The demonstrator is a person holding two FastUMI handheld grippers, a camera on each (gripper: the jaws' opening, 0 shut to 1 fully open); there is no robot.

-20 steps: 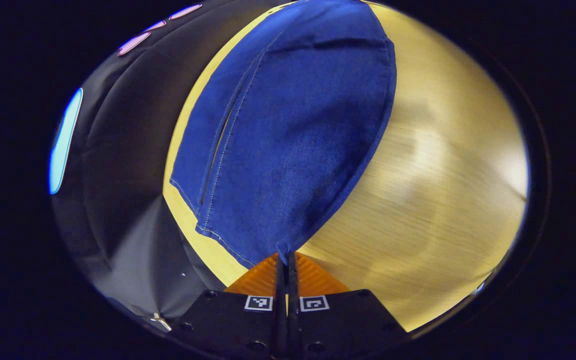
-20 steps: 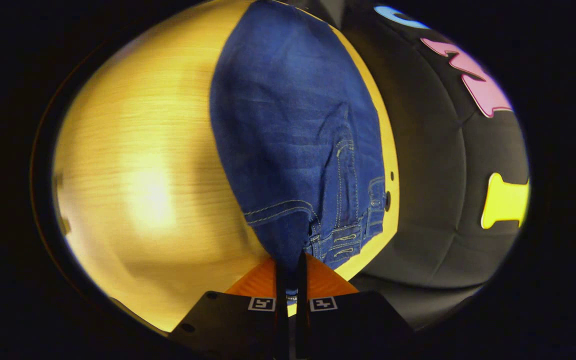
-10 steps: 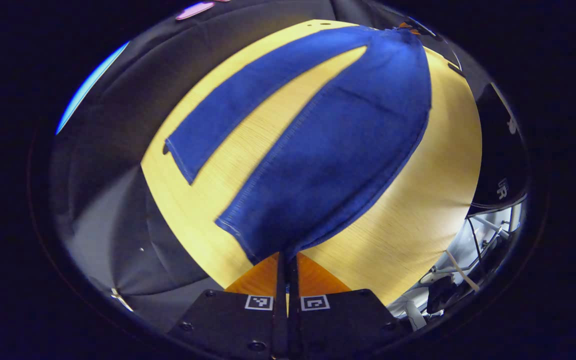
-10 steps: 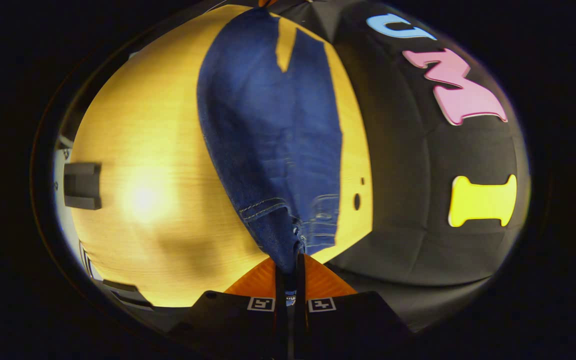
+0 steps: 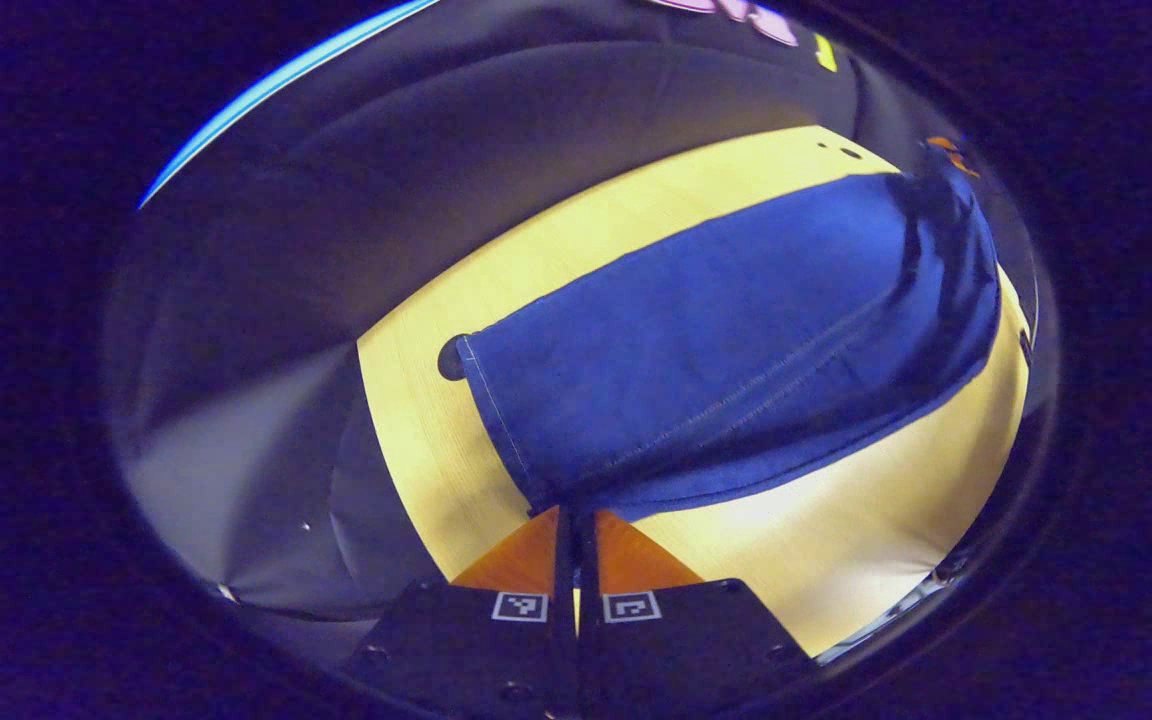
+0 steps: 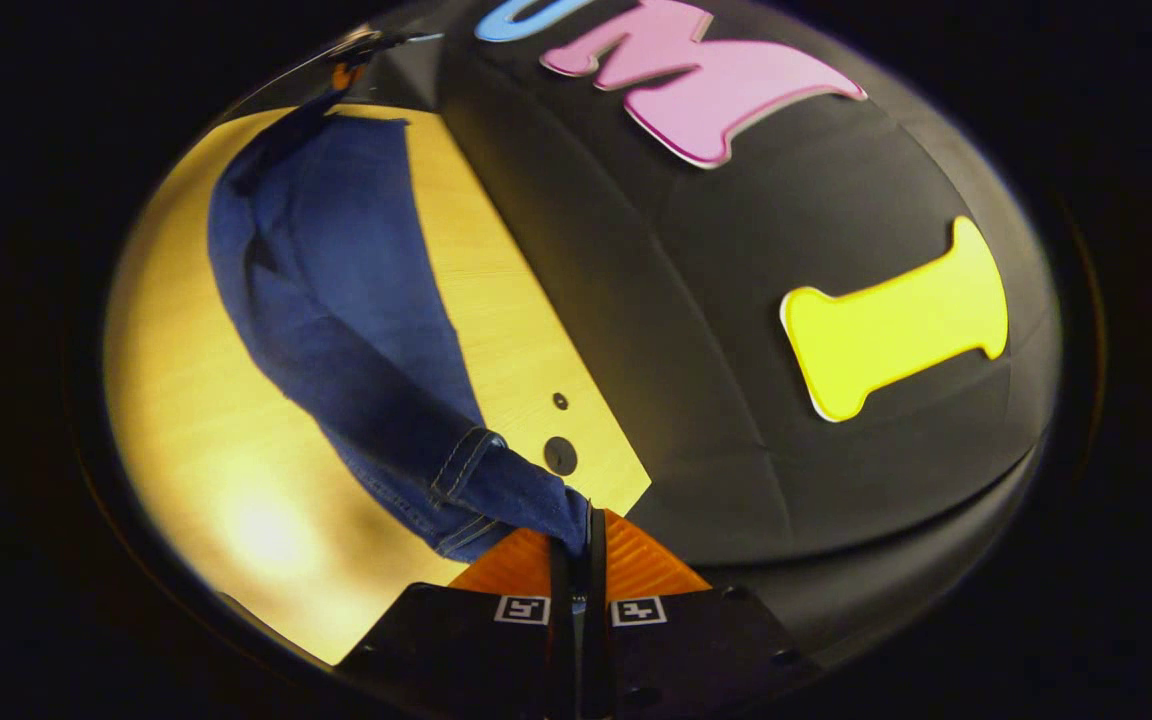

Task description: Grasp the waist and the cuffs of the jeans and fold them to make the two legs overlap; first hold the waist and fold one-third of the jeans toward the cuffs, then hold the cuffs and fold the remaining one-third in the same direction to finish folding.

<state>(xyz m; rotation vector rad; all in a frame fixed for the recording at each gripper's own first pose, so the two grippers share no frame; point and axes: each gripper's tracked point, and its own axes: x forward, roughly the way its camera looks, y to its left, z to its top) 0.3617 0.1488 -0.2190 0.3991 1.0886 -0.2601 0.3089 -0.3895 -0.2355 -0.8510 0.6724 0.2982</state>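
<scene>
The left gripper (image 5: 573,520) is pinched tight on a cuff corner of the jeans (image 5: 726,340), and the right gripper (image 6: 583,525) is clamped on the waist end. The denim lies folded lengthwise across the wooden table (image 5: 406,400). No readable writing shows; only small square markers (image 5: 519,605) sit on the fingers.

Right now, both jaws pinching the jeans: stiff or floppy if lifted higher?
Probably floppy: the jeans sag and crease between the pinched corners. Likely fairly heavy for cloth, since they lie flat on the table. The left gripper seems unlikely to slip, with its jaws shut tight.
</scene>
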